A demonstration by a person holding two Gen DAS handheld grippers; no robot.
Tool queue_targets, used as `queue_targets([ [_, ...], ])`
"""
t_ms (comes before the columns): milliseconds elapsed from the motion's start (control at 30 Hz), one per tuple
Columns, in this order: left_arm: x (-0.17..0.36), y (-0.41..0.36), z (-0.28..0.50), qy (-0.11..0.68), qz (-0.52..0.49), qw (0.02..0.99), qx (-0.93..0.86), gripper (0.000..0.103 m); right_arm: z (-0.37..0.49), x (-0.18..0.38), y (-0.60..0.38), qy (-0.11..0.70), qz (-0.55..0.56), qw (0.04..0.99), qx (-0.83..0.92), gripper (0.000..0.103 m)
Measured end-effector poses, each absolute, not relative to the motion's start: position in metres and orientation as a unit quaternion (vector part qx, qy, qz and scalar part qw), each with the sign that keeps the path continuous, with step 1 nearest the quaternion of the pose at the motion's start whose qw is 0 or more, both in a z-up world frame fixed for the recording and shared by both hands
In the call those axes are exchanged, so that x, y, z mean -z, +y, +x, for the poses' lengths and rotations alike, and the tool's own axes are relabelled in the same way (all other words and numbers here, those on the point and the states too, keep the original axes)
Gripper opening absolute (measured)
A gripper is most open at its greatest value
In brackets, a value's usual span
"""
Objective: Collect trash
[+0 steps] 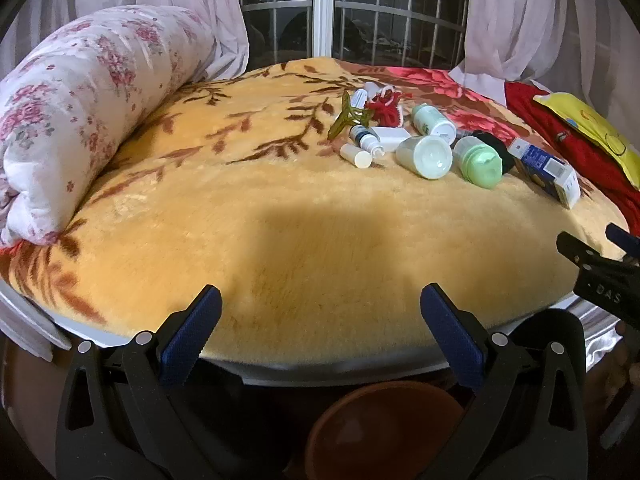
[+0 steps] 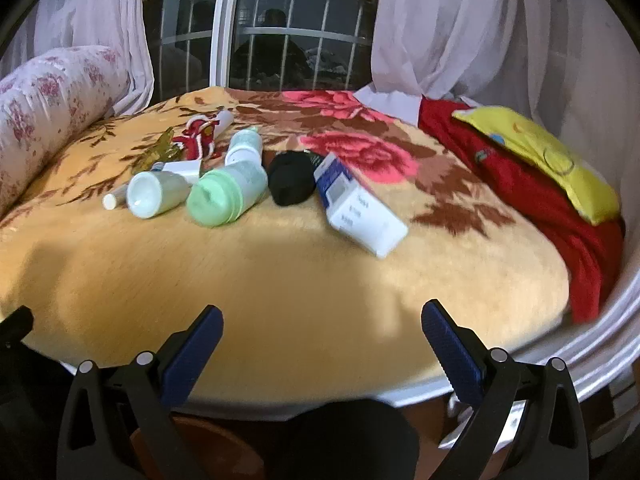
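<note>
A cluster of trash lies on the yellow flowered blanket [image 1: 280, 208]: a white jar [image 1: 426, 156], a green-capped jar [image 1: 480, 162], a blue and white box [image 1: 546, 170], a small white tube [image 1: 356, 155], a dropper bottle [image 1: 366, 139], a green wrapper [image 1: 344, 118], red string [image 1: 386, 108] and a black bundle [image 1: 498, 146]. The right wrist view shows the same white jar [image 2: 154, 196], green-capped jar [image 2: 226, 196], box [image 2: 358, 208] and black bundle [image 2: 290, 182]. My left gripper [image 1: 320, 304] is open and empty at the bed's near edge. My right gripper [image 2: 320, 320] is open and empty, also at the near edge.
A rolled floral quilt [image 1: 80, 112] lies along the left. A red cloth [image 2: 532, 200] with a yellow pillow [image 2: 540, 156] lies on the right. A brown basin [image 1: 384, 432] sits on the floor below the bed edge. Curtains [image 2: 460, 28] and a window stand behind.
</note>
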State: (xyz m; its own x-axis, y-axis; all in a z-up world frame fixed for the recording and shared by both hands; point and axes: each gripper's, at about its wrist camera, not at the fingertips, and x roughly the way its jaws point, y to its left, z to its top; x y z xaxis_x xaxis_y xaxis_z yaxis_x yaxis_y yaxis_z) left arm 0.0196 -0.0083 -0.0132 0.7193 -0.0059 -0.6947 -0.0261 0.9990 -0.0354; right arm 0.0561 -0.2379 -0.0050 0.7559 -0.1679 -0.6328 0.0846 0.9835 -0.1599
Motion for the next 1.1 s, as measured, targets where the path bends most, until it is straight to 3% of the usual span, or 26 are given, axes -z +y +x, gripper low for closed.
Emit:
queue_targets([
  [267, 0.014, -0.012, 0.050, 0.384, -0.031, 0.923, 0.001, 0.097, 0.105, 0.007, -0.249, 0.314, -0.131, 0.936, 0.090, 0.098],
  [567, 0.017, -0.018, 0.074, 0.390, -0.029, 0.920, 0.004, 0.097, 0.170, 0.007, -0.263, 0.353, -0.170, 0.916, 0.083, 0.096],
  [633, 0.016, -0.018, 0.079, 0.392, -0.033, 0.919, 0.006, 0.097, 0.184, 0.012, -0.262, 0.372, -0.173, 0.909, 0.073, 0.078],
  [667, 0.016, -0.019, 0.082, 0.391, -0.033, 0.920, 0.006, 0.097, 0.190, 0.015, -0.263, 0.380, -0.174, 0.906, 0.069, 0.053],
  [700, 0.015, -0.020, 0.083, 0.391, -0.032, 0.920, 0.005, 0.097, 0.198, 0.019, -0.265, 0.395, -0.170, 0.901, 0.063, 0.041],
  [733, 0.014, -0.020, 0.085, 0.390, -0.031, 0.920, 0.005, 0.097, 0.204, 0.022, -0.271, 0.405, -0.157, 0.899, 0.061, 0.035],
  [1100, -0.001, -0.048, 0.117, 0.371, -0.026, 0.927, 0.054, 0.097, 0.158, -0.001, -0.308, 0.340, 0.032, 0.940, -0.012, 0.034],
])
